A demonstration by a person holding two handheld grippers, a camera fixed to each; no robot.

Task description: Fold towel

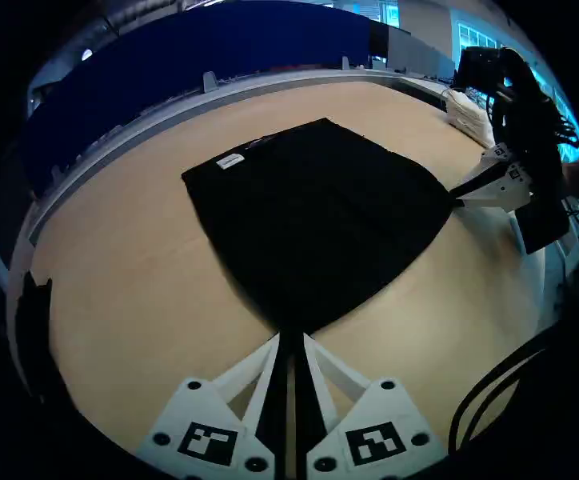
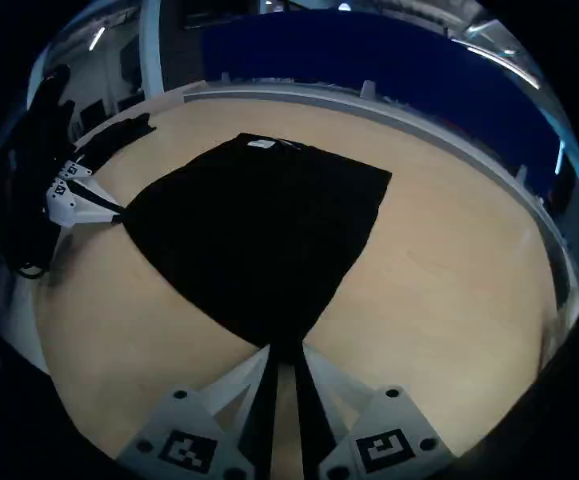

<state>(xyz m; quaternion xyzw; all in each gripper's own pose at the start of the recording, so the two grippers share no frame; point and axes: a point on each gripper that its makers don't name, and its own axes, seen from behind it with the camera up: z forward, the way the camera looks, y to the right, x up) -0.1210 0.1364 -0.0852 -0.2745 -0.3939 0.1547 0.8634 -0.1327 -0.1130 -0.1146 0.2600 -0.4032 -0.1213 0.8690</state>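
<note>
black towel [image 1: 313, 216] lies spread on wooden table [image 1: 129, 264], white tag [image 1: 230, 161] at edge.

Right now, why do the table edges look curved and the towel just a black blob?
Left gripper view: the lens curves the table; the towel is too dark to show creases. Right gripper view: same curving, same featureless black.

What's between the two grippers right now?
The black towel: its edge runs from the left gripper to the right gripper, each pinching a corner, over bare table, as the left gripper view shows.
</note>
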